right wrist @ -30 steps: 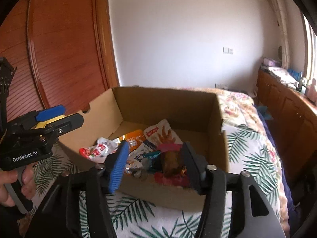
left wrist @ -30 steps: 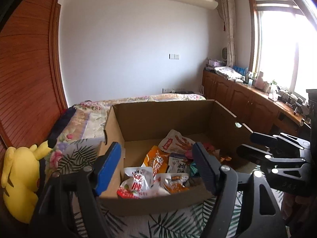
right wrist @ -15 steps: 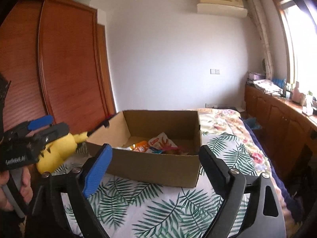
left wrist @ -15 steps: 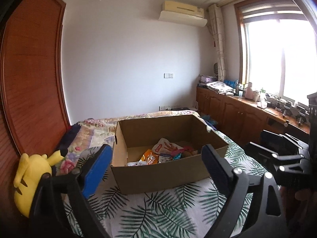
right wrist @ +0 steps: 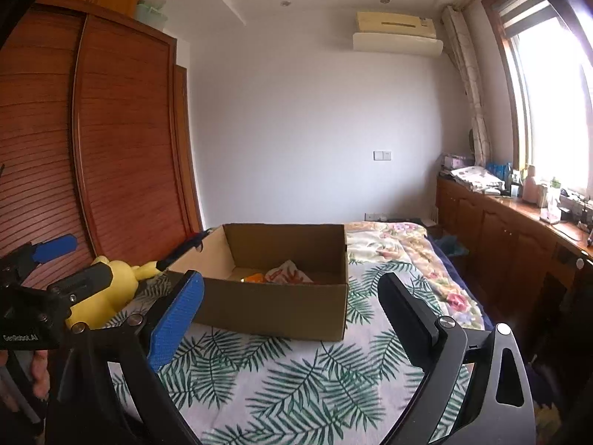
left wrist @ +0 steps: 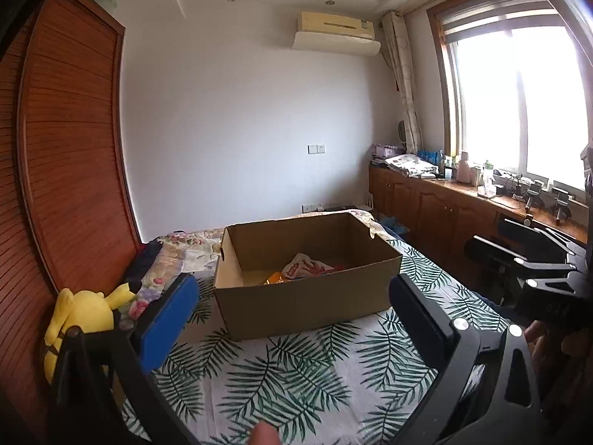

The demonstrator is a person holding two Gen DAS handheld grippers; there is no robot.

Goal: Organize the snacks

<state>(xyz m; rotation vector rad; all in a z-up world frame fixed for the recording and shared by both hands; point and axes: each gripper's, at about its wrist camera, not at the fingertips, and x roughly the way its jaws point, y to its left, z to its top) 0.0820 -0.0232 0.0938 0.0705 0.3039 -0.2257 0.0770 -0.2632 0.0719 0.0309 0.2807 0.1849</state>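
It's a bright bedroom with a louvred wooden wardrobe [right wrist: 111, 148] along one wall, an air conditioner [left wrist: 335, 31] high up and a bed [left wrist: 296, 371] under a palm-leaf cover filling the floor. An open cardboard box [left wrist: 304, 304] sits in the middle of the bed, with a yellow plush toy [left wrist: 79, 315] at the bed's left edge by the wardrobe. The snacks [left wrist: 302, 270] are already down in the box; from here I can only make out an orange packet and a white-and-red one over the near wall, and I see none lying loose on the cover. The left claw [left wrist: 292, 311] and the right claw [right wrist: 292, 307] both hover short of the box, each spread wide with nothing between the jaws. To me the packing looks about done and this is the stepping-away stage; if anything is left, the next move would be to reach back in over the near wall and tidy the packets, or to check the cover for strays. A second ago both claws were right over the box, with the snack pile filling their view; half a second ago they had drawn back part of the way, and now they are farther off and higher, so the box looks small and whole.
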